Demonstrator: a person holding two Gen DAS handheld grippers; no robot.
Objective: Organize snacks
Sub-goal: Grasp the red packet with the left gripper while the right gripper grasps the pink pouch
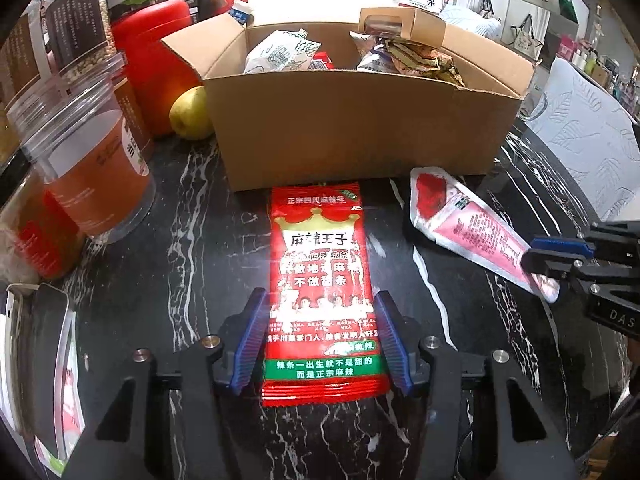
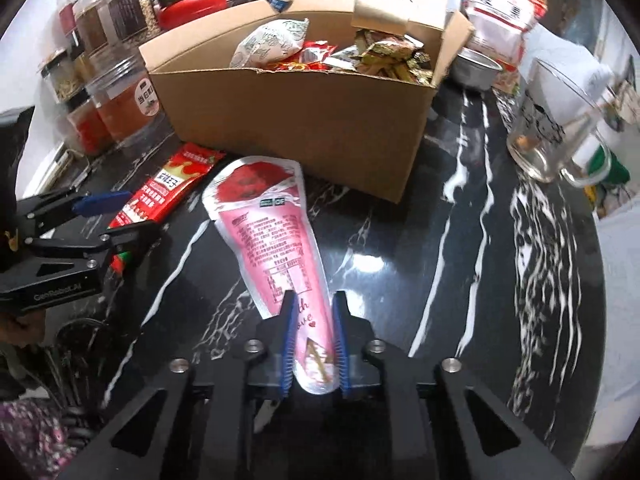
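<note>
Box (image 1: 360,120) (cardboard, open, packets inside) sits at the back of the black marble table (image 2: 460,260). Left gripper (image 1: 318,340) pinches the near end of a red packet (image 1: 320,264) lying flat in front of the box. Right gripper (image 2: 314,344) is clamped tight on the tail of a pink pouch (image 2: 272,232), right of the red packet, tip near the box.

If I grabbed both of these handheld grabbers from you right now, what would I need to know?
Right gripper: fingers shut on the narrow end of the pink pouch, which lies on the dark marble table.
Left gripper: fingers on both sides of the red spicy-strip packet, lying flat before the cardboard box; a firm grip isn't clear.
Done: several snacks already in the box.
Left: lift both packets into the box.
</note>
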